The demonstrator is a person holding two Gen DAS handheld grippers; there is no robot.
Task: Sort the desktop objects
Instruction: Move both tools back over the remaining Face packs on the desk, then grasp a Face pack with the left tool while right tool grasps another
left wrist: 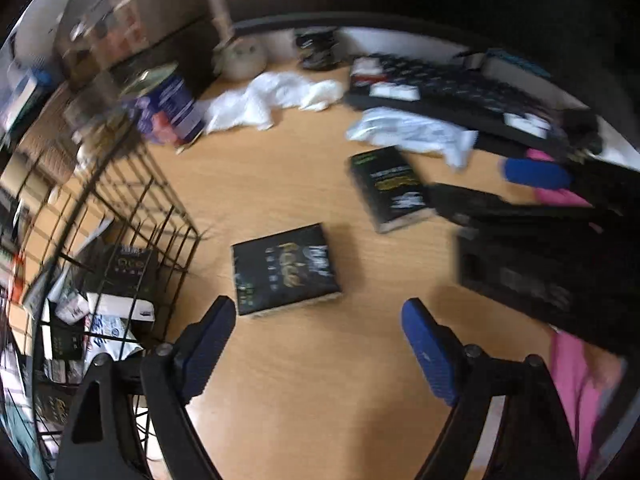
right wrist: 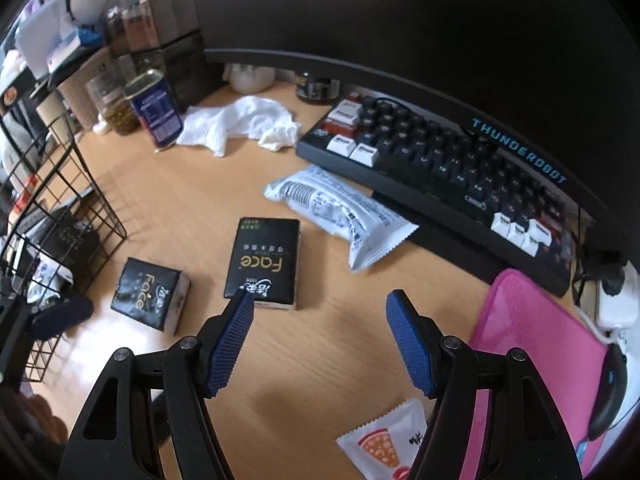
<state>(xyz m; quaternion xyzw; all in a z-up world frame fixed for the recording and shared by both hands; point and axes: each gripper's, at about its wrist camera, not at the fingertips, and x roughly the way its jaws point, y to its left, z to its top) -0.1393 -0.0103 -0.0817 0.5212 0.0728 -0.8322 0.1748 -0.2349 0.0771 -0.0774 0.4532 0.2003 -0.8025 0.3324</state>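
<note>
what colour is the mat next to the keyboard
Pink mat, clearest in the right wrist view.

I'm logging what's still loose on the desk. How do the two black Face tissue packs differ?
The small pack is short and nearly square; the long pack is clearly longer and narrower. The small pack lies nearer the wire basket; the long pack lies nearer the white wrapper, just ahead of the right tool. Both lie flat, black with gold lettering, held by neither tool.

Gold lettering is showing on the two black tissue packs [right wrist: 262, 262] [right wrist: 150, 294], a pink mat [right wrist: 532, 320] is lying beside a black keyboard [right wrist: 440, 168] with white keys, and blue cross-hatched pads [right wrist: 234, 344] are lining the right gripper [right wrist: 320, 344].
</note>
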